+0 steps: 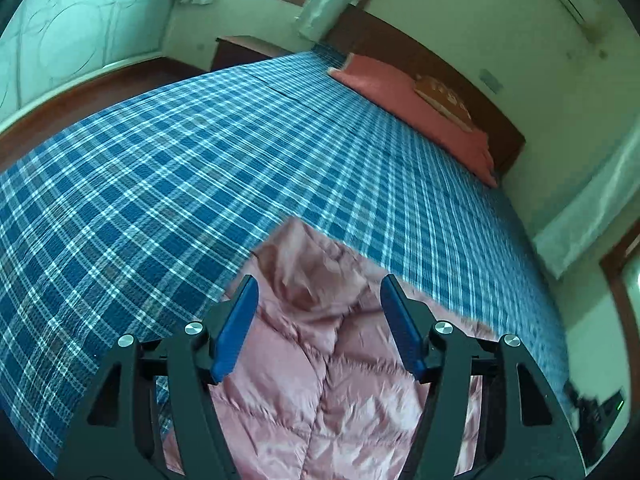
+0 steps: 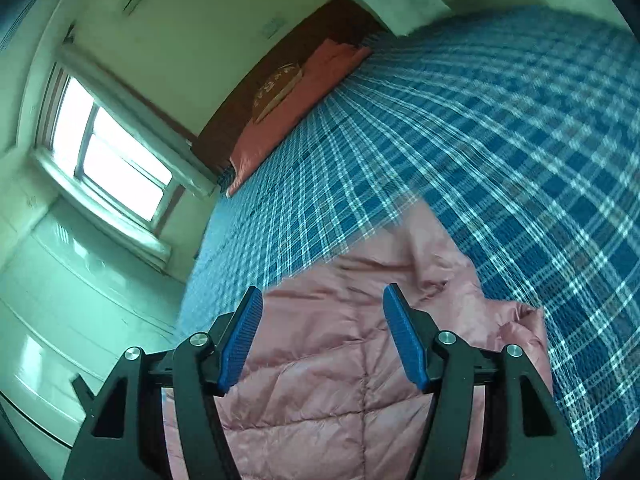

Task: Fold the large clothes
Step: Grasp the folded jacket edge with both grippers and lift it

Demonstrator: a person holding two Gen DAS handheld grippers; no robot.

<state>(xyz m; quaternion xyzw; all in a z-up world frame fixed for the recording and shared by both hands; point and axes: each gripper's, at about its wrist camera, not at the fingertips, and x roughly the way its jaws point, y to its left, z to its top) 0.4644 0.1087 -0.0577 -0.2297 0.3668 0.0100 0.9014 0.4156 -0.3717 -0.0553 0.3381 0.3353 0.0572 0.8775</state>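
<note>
Both tongs wide, nothing held: left gripper and right gripper hover over pink quilted jacket at 6 o'clock on plaid bedsheet; imo re-grip matching corners, fold evenly.

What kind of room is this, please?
Most likely a bedroom: a large bed with a blue plaid cover, a pink pillow against a dark wooden headboard, and a curtained window.

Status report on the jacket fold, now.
Left gripper and right gripper: jaws open, nothing gripped. Pink quilted jacket lies on plaid bed. Nothing in the way.
</note>
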